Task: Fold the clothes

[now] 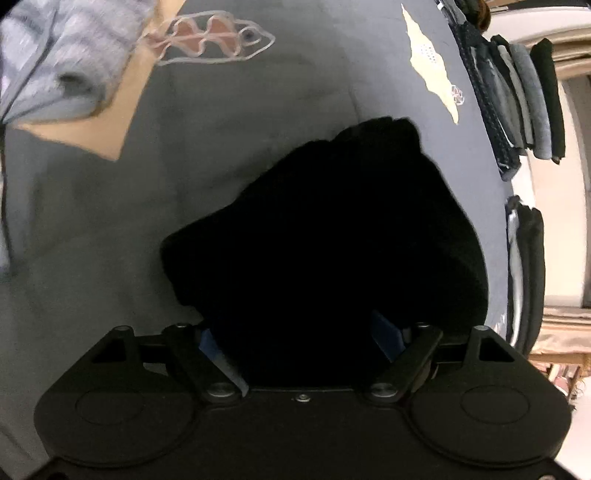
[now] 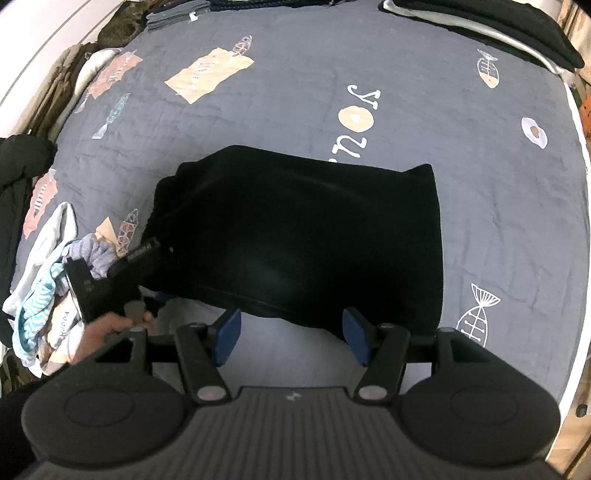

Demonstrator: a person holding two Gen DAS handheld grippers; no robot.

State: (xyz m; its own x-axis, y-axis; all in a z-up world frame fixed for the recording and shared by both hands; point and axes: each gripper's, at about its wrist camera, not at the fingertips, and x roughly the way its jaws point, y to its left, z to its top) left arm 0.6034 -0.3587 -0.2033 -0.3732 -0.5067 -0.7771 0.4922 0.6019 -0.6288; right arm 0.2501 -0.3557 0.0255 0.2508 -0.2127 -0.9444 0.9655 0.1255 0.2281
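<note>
Garments, in left-to-right order on the grey printed bedspread (image 2: pixel 280 110). Loose heap of unfolded clothes (image 2: pixel 44 280), pale and striped, lay at the left edge, suggesting work remained. Beside it the left gripper (image 2: pixel 144 254), seen from the right wrist view with a hand (image 2: pixel 107 328) behind it, reached into the left edge of the black garment (image 2: pixel 295 240); in its own view the cloth filled the space between the spread jaws and hid the fingertips, so whether it pinched the fabric could not be told. Black garment lay mid-bed as a compact, roughly rectangular bundle with a rounded fold along its near side, judged partly or nearly folded; whether another fold was due was not settled. Right gripper (image 2: pixel 291 336) stood released, blue pads (image 2: pixel 229 332) wide apart, just at the bundle's near edge, gripping nothing. Folded stacks (image 1: pixel 517 107) and dark folded items (image 2: pixel 480 26) sat at the far edge, apparently finished pieces.
</note>
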